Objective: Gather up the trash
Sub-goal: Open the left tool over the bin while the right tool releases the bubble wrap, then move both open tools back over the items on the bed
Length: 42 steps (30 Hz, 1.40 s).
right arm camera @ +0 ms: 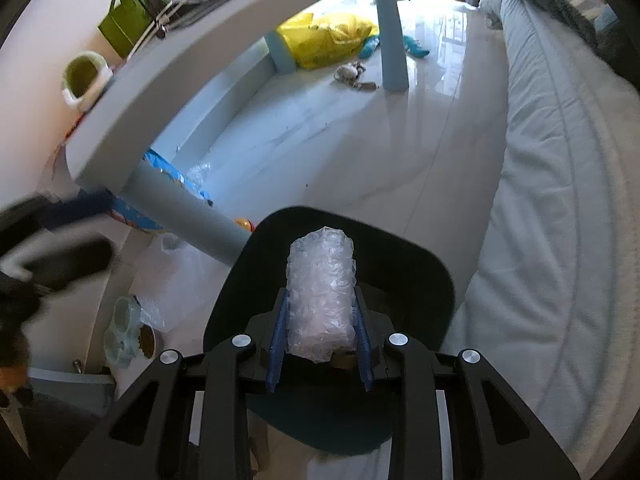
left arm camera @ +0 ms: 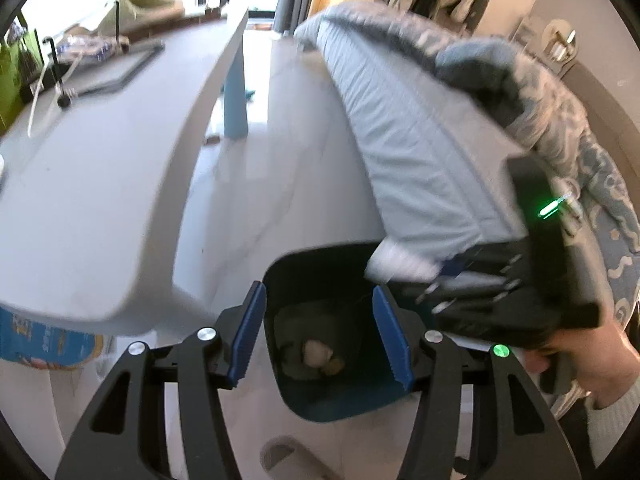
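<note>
A dark bin (left arm camera: pixel 360 396) stands on the floor between the table and the bed; some trash (left arm camera: pixel 320 354) lies at its bottom. My left gripper (left arm camera: pixel 320 334) is open and empty above the bin. My right gripper (right arm camera: pixel 322 320) is shut on a roll of clear bubble wrap (right arm camera: pixel 322 292) and holds it over the bin's (right arm camera: pixel 424 276) opening. In the left wrist view the right gripper (left arm camera: pixel 404 270) reaches in from the right above the bin's rim, with the bubble wrap (left arm camera: pixel 396 260) showing blurred.
A white table (left arm camera: pixel 92 200) stands left with clutter on it. A bed with grey bedding (right arm camera: pixel 560 220) runs along the right. A yellow bag (right arm camera: pixel 328 38), toys (right arm camera: pixel 352 72), a blue packet (right arm camera: pixel 176 176) and pet bowls (right arm camera: pixel 128 332) lie on the floor.
</note>
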Each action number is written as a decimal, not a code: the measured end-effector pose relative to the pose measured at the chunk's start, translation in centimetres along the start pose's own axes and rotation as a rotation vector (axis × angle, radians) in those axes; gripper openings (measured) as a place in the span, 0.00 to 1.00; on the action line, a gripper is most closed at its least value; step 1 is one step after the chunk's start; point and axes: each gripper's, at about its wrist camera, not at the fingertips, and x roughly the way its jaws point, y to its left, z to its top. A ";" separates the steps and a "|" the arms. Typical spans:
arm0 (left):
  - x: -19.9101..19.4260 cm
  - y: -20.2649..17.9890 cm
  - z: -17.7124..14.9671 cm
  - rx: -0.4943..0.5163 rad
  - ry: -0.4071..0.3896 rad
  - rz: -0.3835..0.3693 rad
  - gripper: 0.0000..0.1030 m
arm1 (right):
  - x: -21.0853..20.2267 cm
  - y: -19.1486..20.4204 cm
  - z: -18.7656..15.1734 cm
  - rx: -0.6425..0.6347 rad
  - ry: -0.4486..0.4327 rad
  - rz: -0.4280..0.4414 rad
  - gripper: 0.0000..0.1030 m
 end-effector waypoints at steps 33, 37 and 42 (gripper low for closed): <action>-7.5 -3.6 3.1 0.055 -0.316 -0.001 0.42 | 2.1 0.9 -1.7 -0.040 0.055 -0.038 0.56; -7.8 -4.4 3.4 0.066 -0.329 0.008 0.44 | -0.1 1.2 -1.4 -0.076 -0.011 -0.032 0.56; -8.3 -5.5 3.9 0.068 -0.351 0.011 0.55 | -3.6 1.4 -1.1 -0.099 -0.105 -0.026 0.58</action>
